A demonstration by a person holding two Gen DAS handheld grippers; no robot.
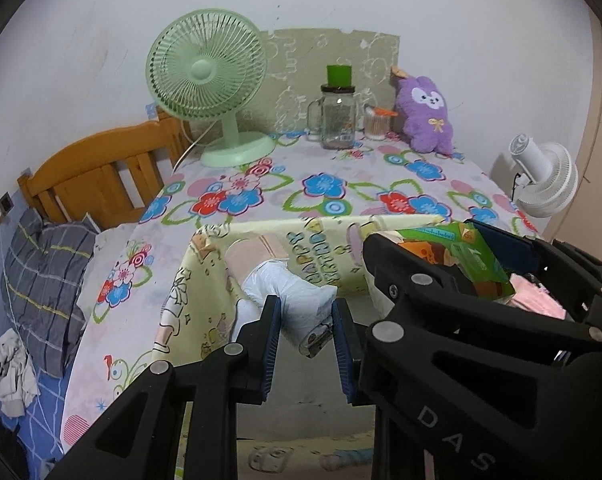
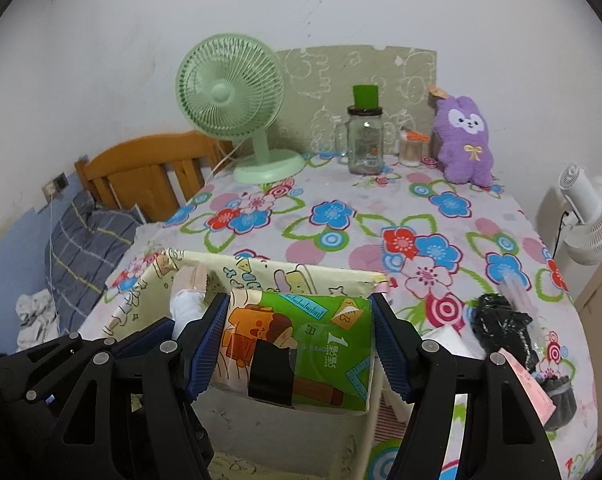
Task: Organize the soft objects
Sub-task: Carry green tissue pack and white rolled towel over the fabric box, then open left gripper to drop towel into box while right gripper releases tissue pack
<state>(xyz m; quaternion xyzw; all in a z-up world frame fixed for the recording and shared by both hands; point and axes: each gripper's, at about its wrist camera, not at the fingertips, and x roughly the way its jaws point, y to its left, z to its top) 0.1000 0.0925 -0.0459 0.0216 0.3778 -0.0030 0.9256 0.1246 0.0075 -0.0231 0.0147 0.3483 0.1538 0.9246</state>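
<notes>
My left gripper [image 1: 306, 338] is shut on a white plastic-wrapped soft pack [image 1: 297, 300] and holds it inside the pale yellow cartoon-print storage box [image 1: 205, 300]. My right gripper [image 2: 299, 350] is shut on a green tissue pack [image 2: 301, 348] with a cartoon print and a black tape strip, held over the same box [image 2: 301, 272]. The right gripper and the green pack [image 1: 457, 256] show at the right of the left wrist view. The left gripper [image 2: 173, 320] and white pack [image 2: 187, 304] show at the left of the right wrist view.
The flowered tablecloth [image 2: 341, 216] carries a green desk fan [image 2: 237, 108], a glass jar with a green lid [image 2: 364, 136], a cotton-swab cup [image 2: 411, 148] and a purple plush rabbit [image 2: 463, 140]. A black crumpled bag [image 2: 501, 328] lies right of the box. A wooden headboard [image 1: 101, 176] and pillow [image 1: 49, 276] are left.
</notes>
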